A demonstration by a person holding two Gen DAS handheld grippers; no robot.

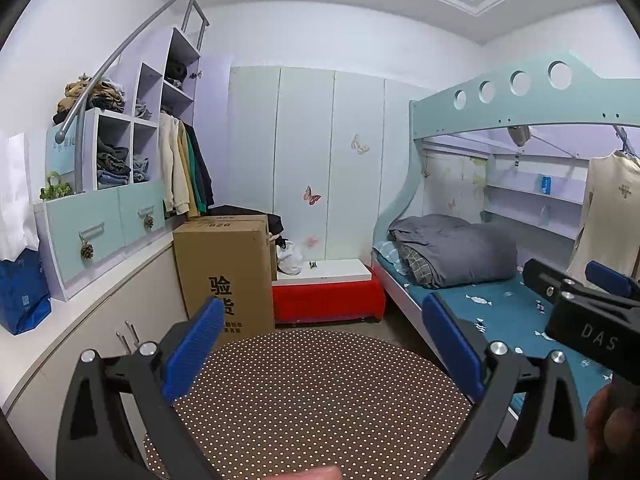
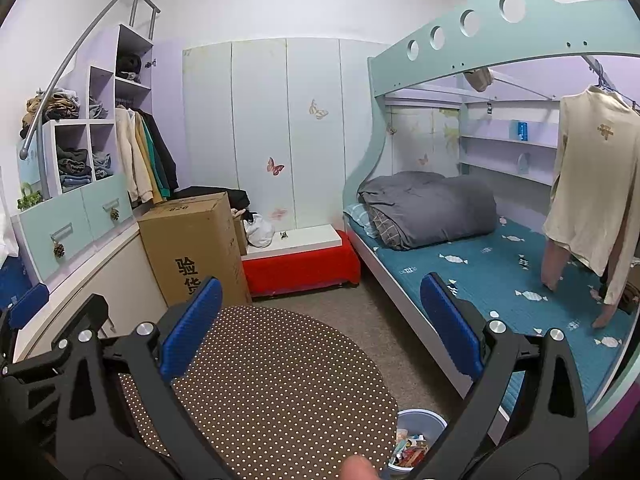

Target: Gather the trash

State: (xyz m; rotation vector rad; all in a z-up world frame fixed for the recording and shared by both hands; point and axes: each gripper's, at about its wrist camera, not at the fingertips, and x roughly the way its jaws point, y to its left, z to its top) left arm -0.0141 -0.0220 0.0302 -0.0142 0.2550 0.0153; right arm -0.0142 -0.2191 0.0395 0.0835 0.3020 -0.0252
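My left gripper (image 1: 322, 344) is open and empty above a round brown table with white dots (image 1: 312, 400). My right gripper (image 2: 320, 324) is open and empty above the same table (image 2: 264, 380); it also shows at the right edge of the left wrist view (image 1: 580, 292). A light blue trash bin (image 2: 416, 436) holding colourful wrappers stands on the floor by the table's right edge, near the bed. A small dark scrap (image 2: 284, 235) lies on the white top of the red bench (image 2: 304, 268). A white plastic bag (image 2: 260, 230) sits beside it.
A tall cardboard box (image 2: 196, 248) stands left of the bench. A bunk bed with a teal mattress (image 2: 500, 276) and grey duvet fills the right. A cream shirt (image 2: 592, 184) hangs over it. Shelves with clothes (image 1: 116, 152) and a counter run along the left.
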